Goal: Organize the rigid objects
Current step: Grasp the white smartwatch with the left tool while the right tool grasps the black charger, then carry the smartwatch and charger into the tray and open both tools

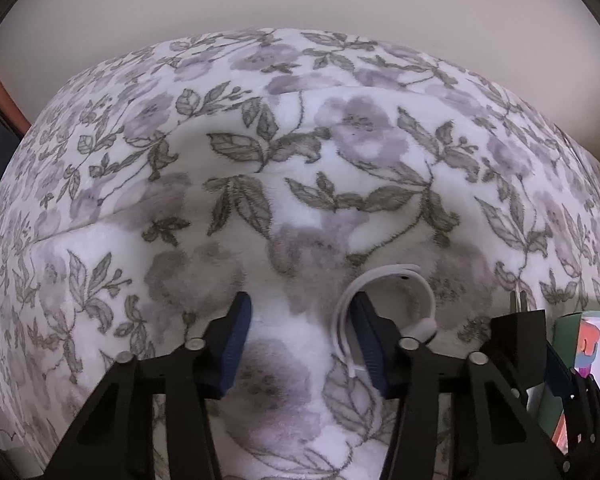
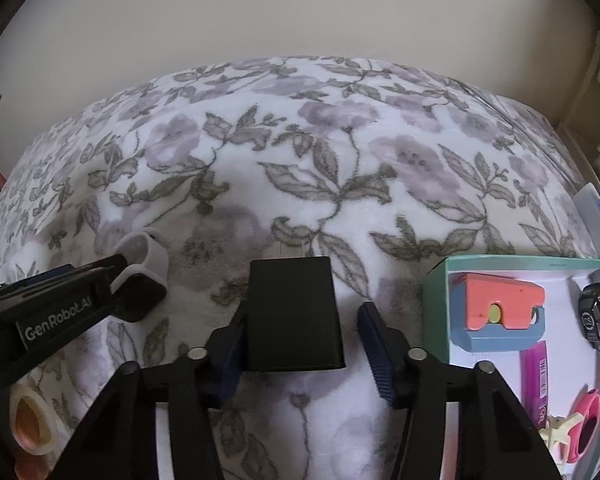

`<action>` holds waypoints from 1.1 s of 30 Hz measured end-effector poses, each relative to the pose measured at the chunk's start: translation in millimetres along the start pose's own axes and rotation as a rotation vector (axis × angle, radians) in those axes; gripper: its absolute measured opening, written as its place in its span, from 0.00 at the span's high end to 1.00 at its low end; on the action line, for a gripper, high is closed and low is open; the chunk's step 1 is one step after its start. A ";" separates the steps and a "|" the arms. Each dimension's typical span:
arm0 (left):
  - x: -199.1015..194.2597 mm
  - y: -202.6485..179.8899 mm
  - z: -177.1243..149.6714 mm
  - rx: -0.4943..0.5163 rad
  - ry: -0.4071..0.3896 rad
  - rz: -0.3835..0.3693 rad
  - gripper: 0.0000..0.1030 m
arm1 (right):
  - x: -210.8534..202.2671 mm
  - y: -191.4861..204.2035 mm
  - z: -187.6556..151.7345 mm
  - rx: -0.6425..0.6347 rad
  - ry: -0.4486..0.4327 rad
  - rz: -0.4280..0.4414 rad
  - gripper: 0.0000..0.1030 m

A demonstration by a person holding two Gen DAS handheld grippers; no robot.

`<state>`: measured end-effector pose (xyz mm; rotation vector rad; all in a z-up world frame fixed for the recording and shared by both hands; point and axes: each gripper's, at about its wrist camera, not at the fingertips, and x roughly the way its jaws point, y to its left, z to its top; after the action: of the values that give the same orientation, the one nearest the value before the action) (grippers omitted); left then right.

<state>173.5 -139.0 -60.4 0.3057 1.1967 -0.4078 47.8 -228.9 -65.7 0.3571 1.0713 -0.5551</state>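
My left gripper (image 1: 302, 334) is open on the floral blanket; its right finger (image 1: 370, 336) sits inside the loop of a white watch strap (image 1: 384, 280). In the right wrist view the left gripper (image 2: 112, 280) reaches in at the left, at the same watch with its black face (image 2: 140, 294). My right gripper (image 2: 302, 338) is open around a black power adapter (image 2: 294, 314), which rests against its left finger (image 2: 230, 344). The adapter (image 1: 518, 334) also shows in the left wrist view, prongs up.
A teal box (image 2: 436, 284) at the right holds a coral-and-blue toy (image 2: 496, 312), a black toy car (image 2: 598, 318), a purple tube (image 2: 536, 376) and pink sunglasses (image 2: 588, 420). Rolls of tape (image 2: 32, 420) lie at the lower left. A wall stands behind the bed.
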 end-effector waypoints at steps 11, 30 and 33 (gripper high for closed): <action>-10.9 -14.9 -7.9 0.065 -0.009 -0.009 0.90 | -1.2 -2.7 0.4 -0.001 0.002 -0.004 0.57; -51.0 7.2 5.2 -0.055 -0.058 -0.051 0.93 | -28.9 -6.0 3.2 -0.004 -0.023 0.013 0.57; -63.7 2.9 2.5 -0.057 -0.062 -0.057 0.93 | -43.2 -12.3 2.2 0.010 -0.035 0.015 0.57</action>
<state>157.3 -128.4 0.4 0.2090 1.1559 -0.4294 26.5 -229.2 -26.1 0.3626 1.0321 -0.5515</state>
